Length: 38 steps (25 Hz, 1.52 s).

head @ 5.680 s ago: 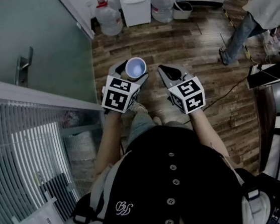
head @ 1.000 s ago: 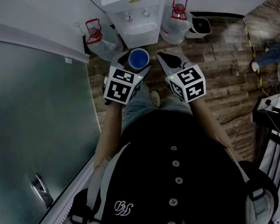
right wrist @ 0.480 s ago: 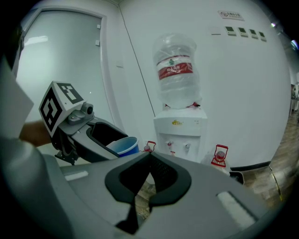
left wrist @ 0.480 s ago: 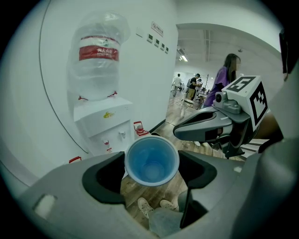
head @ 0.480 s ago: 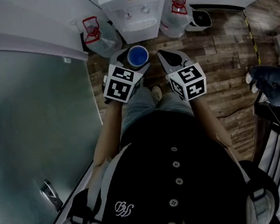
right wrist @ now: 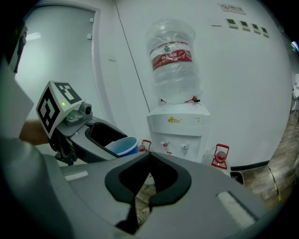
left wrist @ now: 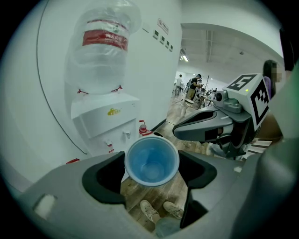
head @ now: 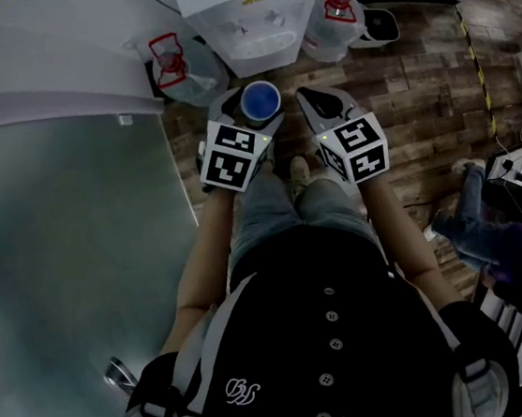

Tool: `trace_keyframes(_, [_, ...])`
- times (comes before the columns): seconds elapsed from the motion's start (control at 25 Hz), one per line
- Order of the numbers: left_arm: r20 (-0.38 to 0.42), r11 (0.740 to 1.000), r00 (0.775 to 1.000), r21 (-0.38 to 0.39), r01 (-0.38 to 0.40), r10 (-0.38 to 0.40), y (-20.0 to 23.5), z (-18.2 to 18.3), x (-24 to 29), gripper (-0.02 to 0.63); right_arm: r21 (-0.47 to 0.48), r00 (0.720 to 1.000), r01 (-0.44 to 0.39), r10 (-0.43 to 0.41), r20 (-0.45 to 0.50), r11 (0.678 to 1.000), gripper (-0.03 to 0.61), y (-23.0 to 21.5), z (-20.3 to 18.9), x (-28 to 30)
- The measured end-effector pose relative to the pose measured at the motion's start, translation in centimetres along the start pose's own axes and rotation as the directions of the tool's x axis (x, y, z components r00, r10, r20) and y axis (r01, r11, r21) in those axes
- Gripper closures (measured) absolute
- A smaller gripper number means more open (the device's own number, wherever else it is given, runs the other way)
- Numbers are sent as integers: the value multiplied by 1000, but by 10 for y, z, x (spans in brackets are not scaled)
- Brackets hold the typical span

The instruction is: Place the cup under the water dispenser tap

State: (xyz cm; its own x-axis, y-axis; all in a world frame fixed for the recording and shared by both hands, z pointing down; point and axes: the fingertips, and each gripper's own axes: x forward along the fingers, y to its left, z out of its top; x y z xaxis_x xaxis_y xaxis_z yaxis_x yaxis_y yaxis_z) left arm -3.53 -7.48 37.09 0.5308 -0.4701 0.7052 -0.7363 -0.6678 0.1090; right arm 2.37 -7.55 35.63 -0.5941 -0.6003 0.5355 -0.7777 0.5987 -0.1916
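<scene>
Far left of the water dispenser [head: 239, 26], head view: frosted glass wall [head: 66, 236], blurry, no detail to make out. Just left of the dispenser, a spare bottle [head: 173, 67] w/ red handle stands on the wood floor [head: 417, 99].

Left gripper [left wrist: 152, 172]: jaws spread wide and clamped on the cup [left wrist: 152, 161], one jaw each side of its wall. Cup is in front of the dispenser, short of the taps [right wrist: 163, 144] and not under either one, held up off the floor. Long axis approx. vertical, mouth up. In the left gripper view the mouth tips a bit toward the camera, so the round bottom shows. Look: blue inside, pale thin rim, tapering toward the base. Outer wall mostly hidden btwn the jaws; only a blue sliver shows in the right gripper view.

Dispenser: white box, two small taps, big clear bottle [right wrist: 173, 60] w/ red label upside down on top. Label print too small to read. Head view cuts off its top.

Right gripper [right wrist: 149, 154]: in front of the dispenser, right of the cup, jaws pressed together w/ nothing btwn them.

Right of the dispenser: second red-handled bottle [head: 336, 9]. Far right, a person's legs [head: 470, 215], partly cut off.
</scene>
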Motion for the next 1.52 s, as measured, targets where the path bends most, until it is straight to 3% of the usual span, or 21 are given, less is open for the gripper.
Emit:
trace_keyframes(0.32, [-23,1000,1000,18,19,-18,35,-3,36,252,3,999,28,-28,-35,1000,578,-22,-4,43])
trace_keyframes(0.76, [-57,999,998,-27,35,-36,62,-28,94,252,64,995,67,-62,-74,996,578,-56,-32,84])
trace_keyframes(1.2, [-88,998,996,-52,24,-28,78,-62,135,252,98,993,71,-61,-100,993,578,-65,-70,125])
trace_keyframes(1.52, [-106,996,994,-84,9,-18,118,-98,175,250,113,990,84,-70,-123,990,578,-73,-99,174])
